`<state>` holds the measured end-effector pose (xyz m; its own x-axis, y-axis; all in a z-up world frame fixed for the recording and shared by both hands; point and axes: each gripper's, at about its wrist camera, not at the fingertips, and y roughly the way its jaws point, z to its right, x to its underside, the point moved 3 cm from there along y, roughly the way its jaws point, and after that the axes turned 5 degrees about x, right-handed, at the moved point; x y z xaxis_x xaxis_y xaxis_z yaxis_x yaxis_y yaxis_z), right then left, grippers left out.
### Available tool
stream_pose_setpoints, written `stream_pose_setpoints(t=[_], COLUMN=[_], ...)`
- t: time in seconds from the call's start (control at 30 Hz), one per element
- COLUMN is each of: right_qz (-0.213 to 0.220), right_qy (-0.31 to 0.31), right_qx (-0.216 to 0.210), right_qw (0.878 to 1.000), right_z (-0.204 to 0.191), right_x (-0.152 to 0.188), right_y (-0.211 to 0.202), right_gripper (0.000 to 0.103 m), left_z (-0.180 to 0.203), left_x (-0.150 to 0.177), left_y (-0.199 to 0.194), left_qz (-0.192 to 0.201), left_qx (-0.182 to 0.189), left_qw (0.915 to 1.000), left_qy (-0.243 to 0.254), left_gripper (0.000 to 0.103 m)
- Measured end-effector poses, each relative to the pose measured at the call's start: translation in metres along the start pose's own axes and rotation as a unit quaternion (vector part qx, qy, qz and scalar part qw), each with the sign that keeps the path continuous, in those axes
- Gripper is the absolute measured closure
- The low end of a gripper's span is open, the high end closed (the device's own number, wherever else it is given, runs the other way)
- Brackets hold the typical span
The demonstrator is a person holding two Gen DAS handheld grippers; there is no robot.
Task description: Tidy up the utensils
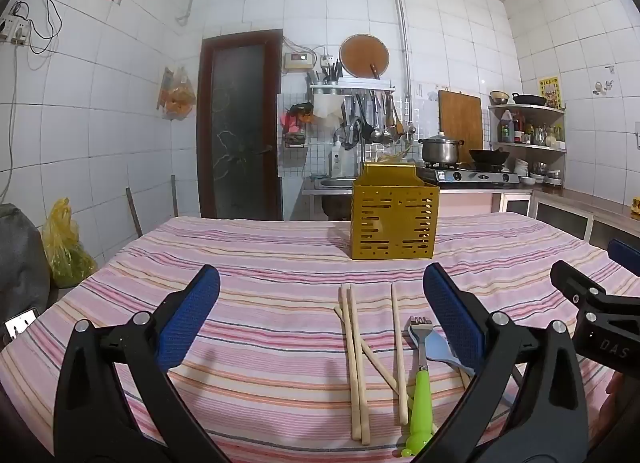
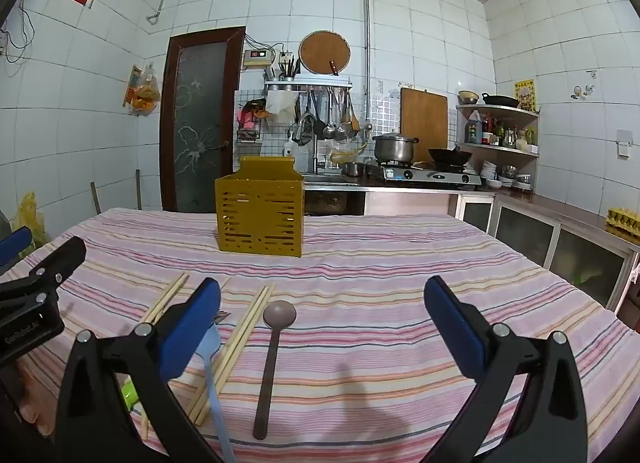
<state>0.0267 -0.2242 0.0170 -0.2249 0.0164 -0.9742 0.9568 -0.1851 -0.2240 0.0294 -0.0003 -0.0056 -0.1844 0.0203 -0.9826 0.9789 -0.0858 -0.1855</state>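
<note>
One yellow slotted holder [image 1: 394,219] stands upright toward the far side of the table, on a pink striped cloth [image 1: 260,263], well apart from the utensils lying loose at the near edge. Counting those: the left wrist view shows four chopsticks [image 1: 356,359], two lying side by side and touching, a third crossing under them at a slant, a fourth lying alone just to their right; the right wrist view shows a further pair beside the spoon, though how these match up across the two views I cannot tell. One fork [image 1: 420,367] with a green handle lies just right of the lone chopstick, one pale blue utensil [image 2: 212,363] lies beside it, its head partly hidden behind a gripper finger, and one brown spoon [image 2: 272,359] lies furthest right, bowl pointing toward the holder. Two grippers hover low over the near edge, both tilted slightly downward toward the table. Left gripper [image 1: 320,315] has its blue pads spread wide with nothing between them but cloth and chopsticks lying below. Right gripper [image 2: 322,323] is likewise spread wide and grips nothing, the spoon lying on the cloth between its fingers
</note>
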Motion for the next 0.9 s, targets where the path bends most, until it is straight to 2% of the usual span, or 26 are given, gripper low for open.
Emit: stream_pose_setpoints(t=[0.9], right_qz=[-0.002], right_qy=[0.000], right_qx=[0.003], right_qw=[1.000], right_z=[0.0036], right_x=[0.0001], right_y=[0.0009], right_gripper=[0.004], left_z=[-0.0003], left_x=[-0.0001], left_y=[-0.0001], left_qz=[0.001], left_qx=[0.001], left_qw=[1.0000], left_qy=[-0.004], left_gripper=[0.005])
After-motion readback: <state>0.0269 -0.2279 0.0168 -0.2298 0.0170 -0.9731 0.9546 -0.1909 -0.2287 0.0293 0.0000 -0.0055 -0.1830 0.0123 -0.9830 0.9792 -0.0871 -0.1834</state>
